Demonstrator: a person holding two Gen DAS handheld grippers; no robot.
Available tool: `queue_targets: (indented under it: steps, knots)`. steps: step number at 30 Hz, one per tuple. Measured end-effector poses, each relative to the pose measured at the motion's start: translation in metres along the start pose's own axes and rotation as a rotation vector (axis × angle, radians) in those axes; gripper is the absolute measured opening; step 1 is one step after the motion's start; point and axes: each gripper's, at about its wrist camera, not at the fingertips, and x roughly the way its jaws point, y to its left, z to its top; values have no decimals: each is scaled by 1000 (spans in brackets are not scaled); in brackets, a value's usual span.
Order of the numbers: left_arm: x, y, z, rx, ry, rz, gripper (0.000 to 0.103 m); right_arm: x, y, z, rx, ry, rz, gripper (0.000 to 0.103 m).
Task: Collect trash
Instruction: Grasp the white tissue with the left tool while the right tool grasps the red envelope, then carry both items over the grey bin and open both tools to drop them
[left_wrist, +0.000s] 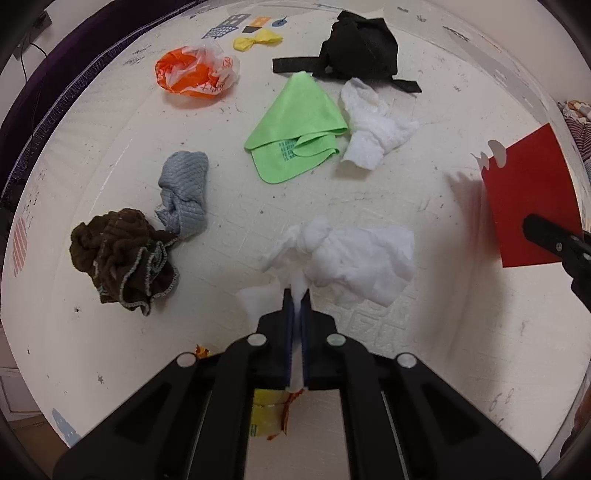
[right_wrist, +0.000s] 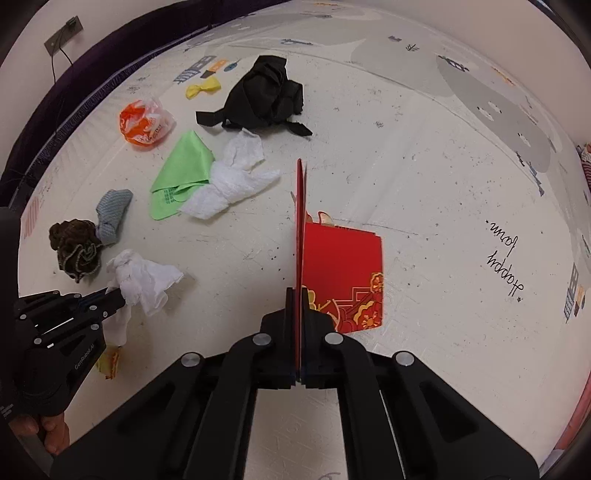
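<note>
My left gripper (left_wrist: 297, 295) is shut on a crumpled white tissue (left_wrist: 347, 258), held just above the white mat; it also shows in the right wrist view (right_wrist: 144, 282). My right gripper (right_wrist: 298, 291) is shut on a red envelope (right_wrist: 301, 221), seen edge-on and upright; the left wrist view shows it as a red sheet (left_wrist: 532, 199) at the far right. A second red envelope with gold pattern (right_wrist: 343, 273) lies flat on the mat just right of my right gripper. A yellow wrapper (left_wrist: 267, 413) lies under my left gripper.
On the mat (left_wrist: 369, 192) lie a green cloth (left_wrist: 299, 129), a white paper towel (left_wrist: 373, 125), a black cloth (left_wrist: 358, 48), an orange-and-white plastic bag (left_wrist: 195, 72), a yellow scrap (left_wrist: 256, 38), a grey cloth (left_wrist: 184, 192) and a brown cloth (left_wrist: 122, 254). A dark purple edge (left_wrist: 55, 74) borders the left.
</note>
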Motion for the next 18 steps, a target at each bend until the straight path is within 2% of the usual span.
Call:
queue_targets:
  steps: [5,9,18]
  knots:
    - [-52,-1,-1,-14,-46,-10,4,-49,10,-3,-35,-31,30,1]
    - [-95,0,-13,-34,-73,-4,4,-94,25,-10,-73,-53,68,1]
    - [-200,28,-79,-142,-117,29,4,-190,74,-46,-202,-89,141,1]
